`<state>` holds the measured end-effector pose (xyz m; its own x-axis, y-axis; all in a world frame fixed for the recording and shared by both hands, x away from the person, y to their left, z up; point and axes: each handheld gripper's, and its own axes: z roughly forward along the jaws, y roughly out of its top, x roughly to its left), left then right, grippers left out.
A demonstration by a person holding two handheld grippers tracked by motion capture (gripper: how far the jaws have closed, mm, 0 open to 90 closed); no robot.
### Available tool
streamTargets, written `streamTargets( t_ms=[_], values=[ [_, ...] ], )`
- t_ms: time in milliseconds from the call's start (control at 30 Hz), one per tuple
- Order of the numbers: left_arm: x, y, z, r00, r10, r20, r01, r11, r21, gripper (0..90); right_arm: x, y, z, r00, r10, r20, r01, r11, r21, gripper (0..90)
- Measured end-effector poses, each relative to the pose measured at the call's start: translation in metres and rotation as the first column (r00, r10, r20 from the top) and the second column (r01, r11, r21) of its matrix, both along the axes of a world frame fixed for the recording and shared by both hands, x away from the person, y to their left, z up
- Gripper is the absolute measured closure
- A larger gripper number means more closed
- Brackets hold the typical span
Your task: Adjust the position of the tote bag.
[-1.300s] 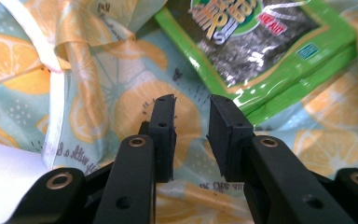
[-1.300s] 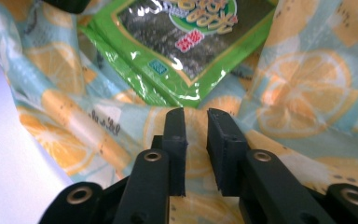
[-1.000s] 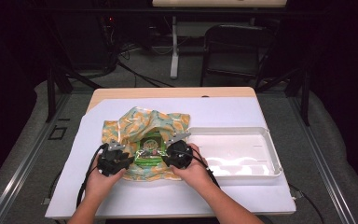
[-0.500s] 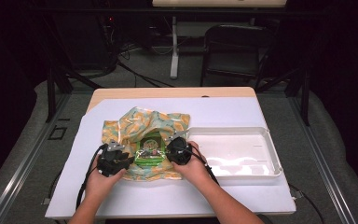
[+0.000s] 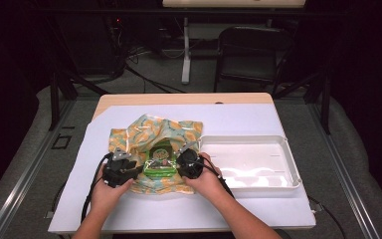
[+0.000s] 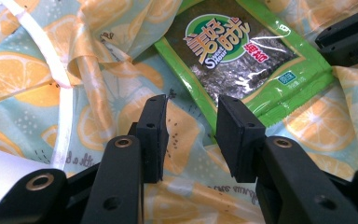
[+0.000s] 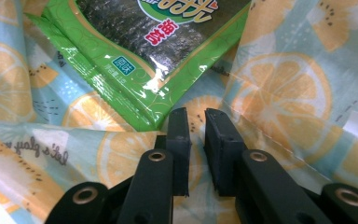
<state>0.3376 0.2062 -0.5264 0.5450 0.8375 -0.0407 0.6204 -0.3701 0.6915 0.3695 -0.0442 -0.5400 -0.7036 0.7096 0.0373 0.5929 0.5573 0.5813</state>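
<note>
Packet (image 6: 242, 51) just beyond left hand-held gripper (image 6: 191, 121)

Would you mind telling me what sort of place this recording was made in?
Probably a lab or studio set up for recording: a table under white sheeting, dark metal frame legs around it, loose cables on the floor and an office chair behind.
</note>
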Motion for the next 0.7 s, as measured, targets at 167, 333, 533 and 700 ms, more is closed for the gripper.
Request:
streamTargets(
  t_ms=[167, 333, 533, 700],
  values=[
    [0.002, 0.001, 0.007, 0.9999, 0.009, 0.011, -0.009, 0.9999, -0.014, 62.5, -0.001, -0.003, 0.007, 1.0, 0.006, 0.005, -0.006, 0.9993, 0.036, 74.4],
    [0.008, -0.001, 0.024, 0.9987, 0.026, 0.045, -0.023, 0.9984, -0.052, 64.1, -0.002, -0.005, 0.015, 0.9995, -0.023, 0.023, 0.02, 0.994, 0.108, 72.9],
    [0.022, -0.008, 0.038, 0.9987, 0.042, 0.03, -0.038, 0.9919, -0.121, 63.5, 0.003, -0.008, 0.026, 0.9985, -0.041, 0.037, 0.035, 0.9878, 0.152, 71.5],
    [0.036, -0.017, 0.042, 0.9991, 0.038, 0.015, -0.036, 0.9918, -0.122, 62.4, 0.01, -0.005, 0.032, 0.9984, -0.052, 0.021, 0.048, 0.9833, 0.176, 69.9]
  ],
)
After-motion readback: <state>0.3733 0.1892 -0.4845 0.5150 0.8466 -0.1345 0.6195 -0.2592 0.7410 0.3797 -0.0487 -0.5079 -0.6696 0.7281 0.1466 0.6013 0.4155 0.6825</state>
